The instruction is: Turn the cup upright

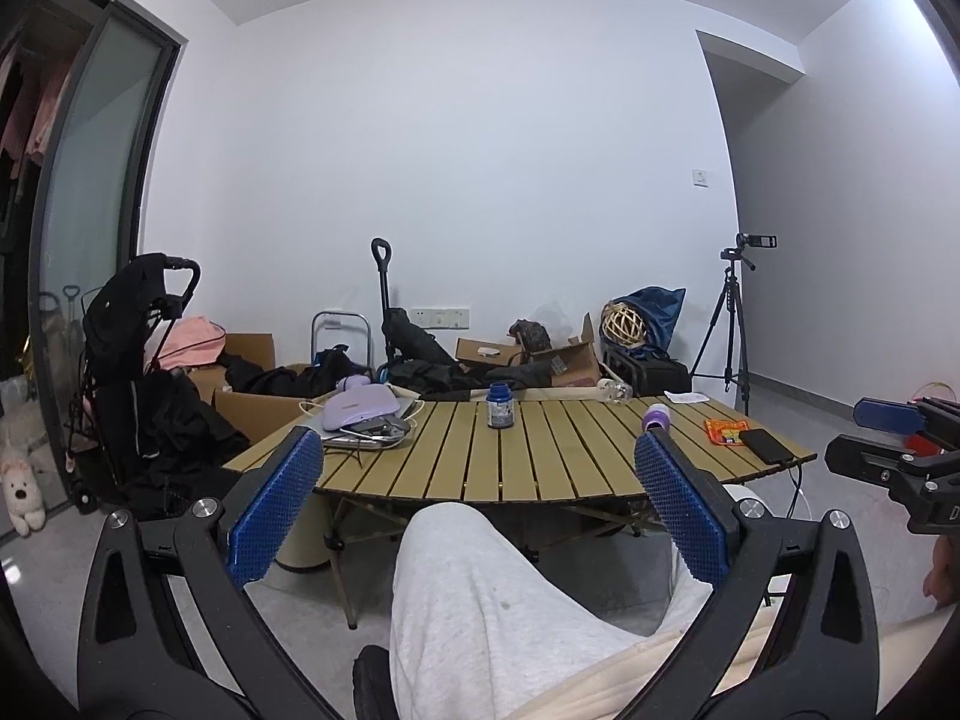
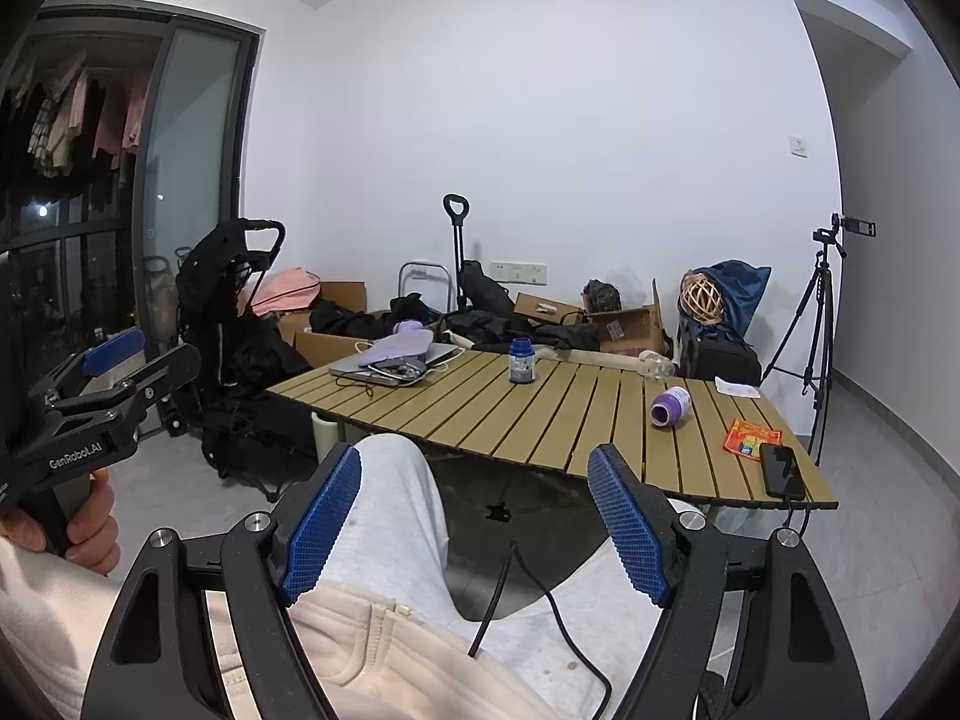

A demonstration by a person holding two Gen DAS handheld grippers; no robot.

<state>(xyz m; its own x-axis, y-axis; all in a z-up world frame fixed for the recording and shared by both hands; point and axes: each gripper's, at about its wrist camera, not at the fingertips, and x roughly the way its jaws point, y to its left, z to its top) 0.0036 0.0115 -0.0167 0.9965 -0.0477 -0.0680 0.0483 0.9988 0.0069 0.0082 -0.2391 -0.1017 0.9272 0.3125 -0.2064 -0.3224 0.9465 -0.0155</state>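
A purple cup [image 2: 671, 406] lies on its side on the slatted wooden table [image 2: 540, 420], its mouth toward me, right of middle. In the left wrist view the cup [image 1: 657, 417] shows just above my right fingertip. My left gripper [image 1: 477, 462] is open and empty, held over my lap, short of the table's near edge. My right gripper [image 2: 474, 480] is open and empty, also over my lap, well short of the cup. Each gripper shows at the edge of the other's view.
A dark blue jar [image 2: 521, 362] stands mid-table. A laptop with a purple pouch [image 2: 396, 360] lies at the far left. A phone [image 2: 782, 471] and an orange packet [image 2: 751, 436] lie at the right end. Boxes, bags, a stroller and a tripod [image 2: 816, 324] stand behind.
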